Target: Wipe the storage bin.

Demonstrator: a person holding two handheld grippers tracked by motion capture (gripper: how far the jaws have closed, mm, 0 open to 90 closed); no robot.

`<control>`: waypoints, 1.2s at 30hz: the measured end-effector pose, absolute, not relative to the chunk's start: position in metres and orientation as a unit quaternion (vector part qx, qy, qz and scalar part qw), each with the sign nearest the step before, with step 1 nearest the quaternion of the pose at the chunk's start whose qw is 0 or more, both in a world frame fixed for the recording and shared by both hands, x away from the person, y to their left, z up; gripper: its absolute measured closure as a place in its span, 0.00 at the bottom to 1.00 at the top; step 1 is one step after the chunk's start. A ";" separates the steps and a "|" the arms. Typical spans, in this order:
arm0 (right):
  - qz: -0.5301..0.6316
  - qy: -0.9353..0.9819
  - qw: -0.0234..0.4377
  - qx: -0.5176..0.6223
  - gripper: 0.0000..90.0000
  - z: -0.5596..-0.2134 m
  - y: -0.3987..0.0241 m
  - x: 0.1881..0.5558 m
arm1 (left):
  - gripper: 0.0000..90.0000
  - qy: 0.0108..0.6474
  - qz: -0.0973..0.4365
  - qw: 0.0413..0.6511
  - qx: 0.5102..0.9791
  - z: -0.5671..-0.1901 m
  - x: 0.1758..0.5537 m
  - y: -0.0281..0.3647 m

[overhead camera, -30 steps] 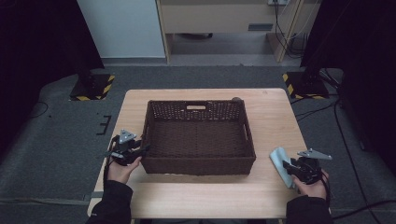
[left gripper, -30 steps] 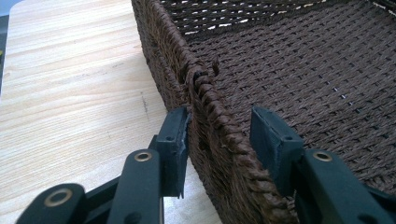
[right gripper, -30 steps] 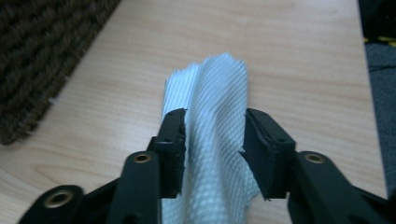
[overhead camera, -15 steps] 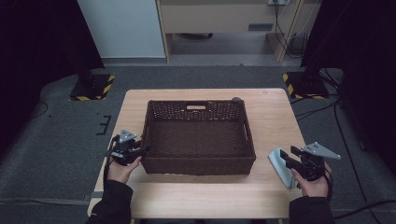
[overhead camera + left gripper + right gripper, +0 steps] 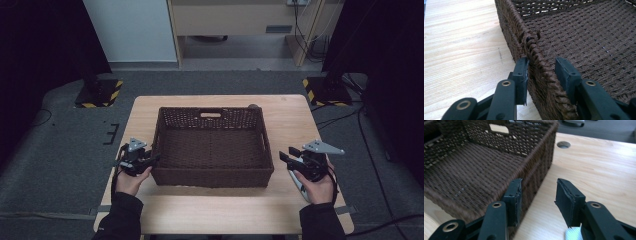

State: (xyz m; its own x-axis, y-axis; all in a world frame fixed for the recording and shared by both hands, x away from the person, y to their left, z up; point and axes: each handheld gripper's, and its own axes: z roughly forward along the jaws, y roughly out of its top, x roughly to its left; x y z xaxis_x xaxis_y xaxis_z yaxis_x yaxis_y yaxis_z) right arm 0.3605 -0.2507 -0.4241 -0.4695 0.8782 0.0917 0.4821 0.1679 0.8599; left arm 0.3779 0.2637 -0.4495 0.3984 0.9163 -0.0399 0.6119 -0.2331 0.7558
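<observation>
A dark brown woven basket (image 5: 212, 177) stands empty in the middle of the wooden table (image 5: 215, 212). My left gripper (image 5: 156, 159) straddles the rim of the basket's left wall near the front corner. In the left gripper view the basket (image 5: 511, 25) wall runs between the jaws of the left gripper (image 5: 541, 67). They have just been closing: the outer pad touches the rim, while the inner pad stands off it. My right gripper (image 5: 289, 154) hovers by the front right corner. The right gripper (image 5: 539, 187) is open after closing slightly, with nothing between its jaws.
A pale flat pad (image 5: 298, 182) lies on the table under the right hand, and the pale pad (image 5: 571, 233) also shows below the right jaw. A round cable hole (image 5: 563, 144) sits in the tabletop behind the basket's right side. The table's right edge is close to the right hand.
The right hand has risen and moved in toward the basket's front right corner, leaving the pale pad on the table. The left hand has stayed at the basket's left wall.
</observation>
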 end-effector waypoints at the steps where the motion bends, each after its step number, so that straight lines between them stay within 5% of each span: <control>1: 0.449 0.730 0.224 0.464 0.62 -0.422 -0.248 0.362 | 0.69 0.505 0.213 0.357 0.756 -0.449 0.378 0.264; 15: 0.421 0.767 0.187 0.447 0.68 -0.441 -0.212 0.401 | 0.58 0.497 0.221 0.367 0.755 -0.442 0.373 0.269; 26: 0.413 0.771 0.157 0.458 0.66 -0.436 -0.210 0.381 | 0.76 0.501 0.216 0.372 0.751 -0.438 0.361 0.269; 36: 0.422 0.751 0.216 0.460 0.61 -0.437 -0.207 0.393 | 0.80 0.510 0.224 0.370 0.743 -0.440 0.374 0.270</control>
State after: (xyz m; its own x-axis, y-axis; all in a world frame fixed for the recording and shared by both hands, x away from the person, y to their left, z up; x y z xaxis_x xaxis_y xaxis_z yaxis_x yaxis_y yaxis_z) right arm 0.3931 -0.2070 -0.4372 -0.4829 0.8734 0.0630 0.5085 0.2211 0.8322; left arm 0.3737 0.2702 -0.4401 0.3794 0.9242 -0.0436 0.5918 -0.2062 0.7792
